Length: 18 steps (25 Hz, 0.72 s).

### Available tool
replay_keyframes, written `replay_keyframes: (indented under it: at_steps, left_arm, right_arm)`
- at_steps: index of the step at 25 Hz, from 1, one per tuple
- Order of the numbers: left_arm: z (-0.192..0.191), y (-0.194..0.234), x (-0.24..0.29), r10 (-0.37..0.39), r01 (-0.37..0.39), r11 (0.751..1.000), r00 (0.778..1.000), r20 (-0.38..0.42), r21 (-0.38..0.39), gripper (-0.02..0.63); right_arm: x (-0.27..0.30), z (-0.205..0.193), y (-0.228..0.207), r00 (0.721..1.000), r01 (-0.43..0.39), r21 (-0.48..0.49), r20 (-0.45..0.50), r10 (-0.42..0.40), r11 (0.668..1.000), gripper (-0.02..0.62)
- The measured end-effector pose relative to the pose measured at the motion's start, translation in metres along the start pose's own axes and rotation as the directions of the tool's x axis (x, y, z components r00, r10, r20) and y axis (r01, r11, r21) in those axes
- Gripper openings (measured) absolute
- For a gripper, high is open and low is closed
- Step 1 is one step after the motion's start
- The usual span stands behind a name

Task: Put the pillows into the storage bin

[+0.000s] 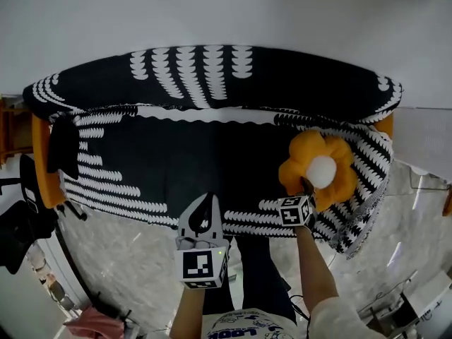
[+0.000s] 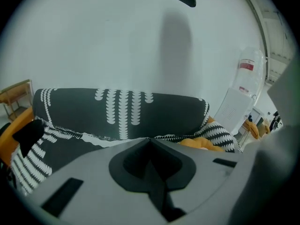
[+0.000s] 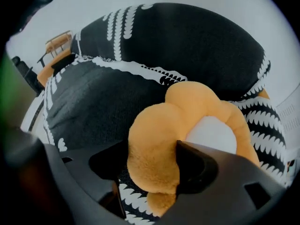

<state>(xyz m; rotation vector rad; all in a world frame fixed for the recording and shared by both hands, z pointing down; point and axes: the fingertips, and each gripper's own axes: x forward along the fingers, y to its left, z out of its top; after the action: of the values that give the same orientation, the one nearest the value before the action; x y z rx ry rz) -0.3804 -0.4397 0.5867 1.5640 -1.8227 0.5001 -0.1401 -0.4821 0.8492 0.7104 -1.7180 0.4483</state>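
Head view: the flower pillow [image 1: 318, 171] is on the sofa [image 1: 198, 154], out at about 3 o'clock, at the seat's right end, with the right hand-held gripper [image 1: 308, 186] reaching into its lower edge. The left hand-held gripper [image 1: 205, 200] hangs near 6 o'clock, off the sofa. Left gripper view: its jaws are together with nothing in them, and a bit of orange plush peeks over at 4 o'clock. Right gripper view: the jaws stand wide but clamped on one fat petal, pads pressing the plush on both sides. So I'd say we're right at the start, since it's grabbed but not lifted and no storage bin shows anywhere. The pillow's orange, puffy-petalled with a white centre, and looks soft and squashy.
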Motion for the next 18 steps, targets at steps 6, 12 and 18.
replay_keyframes:
  at_steps: [6,12,18]
  left_arm:
    - [-0.013,0.001,0.009,0.002,-0.002,1.0,1.0,-0.018,-0.006,0.014]
    - [-0.011,0.003,-0.005,-0.003,0.003,1.0,1.0,-0.009,0.0,0.014]
    - [0.016,0.01,-0.033,-0.042,0.04,0.999,0.997,0.061,0.034,0.014]
  right_arm:
    - [0.015,-0.002,-0.003,0.998,0.062,-0.063,-0.016,-0.063,0.996,0.275]
    - [-0.005,0.006,-0.011,0.995,0.096,0.005,0.008,-0.096,0.995,0.161]
    - [-0.07,0.039,-0.023,0.975,0.162,0.114,0.133,-0.177,0.98,0.132]
